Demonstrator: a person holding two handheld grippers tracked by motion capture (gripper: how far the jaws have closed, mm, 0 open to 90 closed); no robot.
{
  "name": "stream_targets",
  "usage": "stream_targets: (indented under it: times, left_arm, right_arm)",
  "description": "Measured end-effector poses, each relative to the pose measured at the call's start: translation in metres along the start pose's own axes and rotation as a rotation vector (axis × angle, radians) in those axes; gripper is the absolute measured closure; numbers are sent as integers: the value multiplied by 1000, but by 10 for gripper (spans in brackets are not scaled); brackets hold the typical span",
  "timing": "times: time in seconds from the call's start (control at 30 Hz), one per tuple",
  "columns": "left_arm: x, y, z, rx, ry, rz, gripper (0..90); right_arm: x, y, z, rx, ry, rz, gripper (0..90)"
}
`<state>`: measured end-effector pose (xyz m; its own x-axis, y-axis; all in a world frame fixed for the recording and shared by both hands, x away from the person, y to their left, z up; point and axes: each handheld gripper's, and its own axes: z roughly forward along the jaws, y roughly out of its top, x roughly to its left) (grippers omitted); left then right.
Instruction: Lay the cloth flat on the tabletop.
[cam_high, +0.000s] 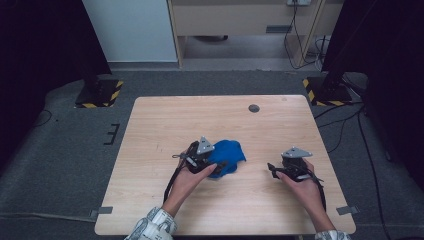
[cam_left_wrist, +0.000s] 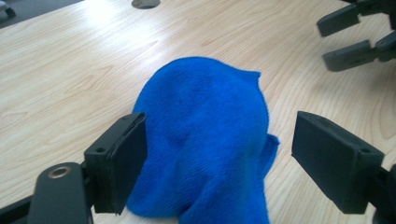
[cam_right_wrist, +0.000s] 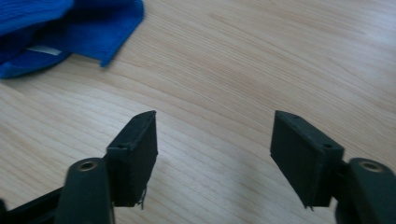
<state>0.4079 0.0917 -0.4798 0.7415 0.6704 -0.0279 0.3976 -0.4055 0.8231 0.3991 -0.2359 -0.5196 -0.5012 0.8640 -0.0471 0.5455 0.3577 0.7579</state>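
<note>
Blue terry cloth (cam_high: 227, 156) lies bunched in a soft heap on the pale wooden worktop (cam_high: 165, 120), a little nearer the person's edge than the far one and roughly midway between the left and right edges. In the left gripper view the cloth (cam_left_wrist: 205, 140) rises as a rounded mound between the two black jaws, with a fold trailing down toward the camera.

The left tongs (cam_high: 216, 169) sit at the near-left side of the heap, held in the person's left hand (cam_high: 187, 177). Their jaws stand wide apart around the cloth: the left-hand pad (cam_left_wrist: 126, 163) lies against or just beside the fabric, I cannot tell which, and the other pad stands clear of it with bare wood showing in the gap. They are not clamped on it.

The right tongs (cam_high: 272, 170) hover over bare wood nearer the right edge, well apart from the cloth, in the right hand (cam_high: 300, 182). Their jaws are parted, with nothing between them, as the right gripper view (cam_right_wrist: 212, 154) shows; there a corner of the cloth with a white label (cam_right_wrist: 44, 50) lies at the upper left.

A small dark round grommet (cam_high: 254, 108) sits in the worktop close to the far edge.
</note>
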Motion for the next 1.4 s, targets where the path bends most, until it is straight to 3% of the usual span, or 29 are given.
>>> stream_targets:
  times: [0.07, 0.1, 0.13, 0.2, 0.23, 0.33, 0.4, 0.5, 0.7, 0.8, 1.03, 1.13, 1.4]
  left_arm:
    - [-2, 0, 2, 10, -1, -2, 178]
    - [-3, 0, 3, 16, -3, 1, 223]
    - [-4, 0, 4, 25, -1, 9, 223]
    - [-5, -1, 7, 53, 26, 22, 292]
    - [-4, -3, 10, 68, 35, 23, 292]
    - [-4, -7, 13, 86, 68, 42, 494]
    - [-3, -9, 14, 79, 61, 49, 631]
    - [-4, -8, 14, 79, 57, 59, 741]
    - [-7, 3, -8, 4, 20, 39, 761]
    - [-5, 4, -19, -11, 29, 30, 747]
    - [19, -21, -5, 80, 79, -11, 750]
    - [26, -30, 1, 103, 69, -43, 744]
    - [27, -38, 10, 137, 68, -20, 715]
  right_arm:
    - [5, 2, 0, -3, 15, -19, 397]
    - [9, 3, 0, -5, 25, -43, 458]
    - [9, 3, 0, -5, 25, -43, 458]
    - [15, 5, 0, -7, 47, -61, 551]
    - [15, 5, 0, -7, 47, -61, 551]
    - [20, 6, 0, -12, 65, -85, 655]
    - [24, 8, -1, -17, 81, -93, 710]
    - [29, 11, 0, -20, 101, -110, 760]
    - [37, 13, 0, -18, 128, -133, 806]
    - [42, 15, -1, -19, 142, -133, 811]
    - [64, 24, 11, -10, 186, -157, 800]
    - [75, 29, 20, -5, 209, -166, 746]
    - [85, 32, 40, 19, 218, -151, 591]
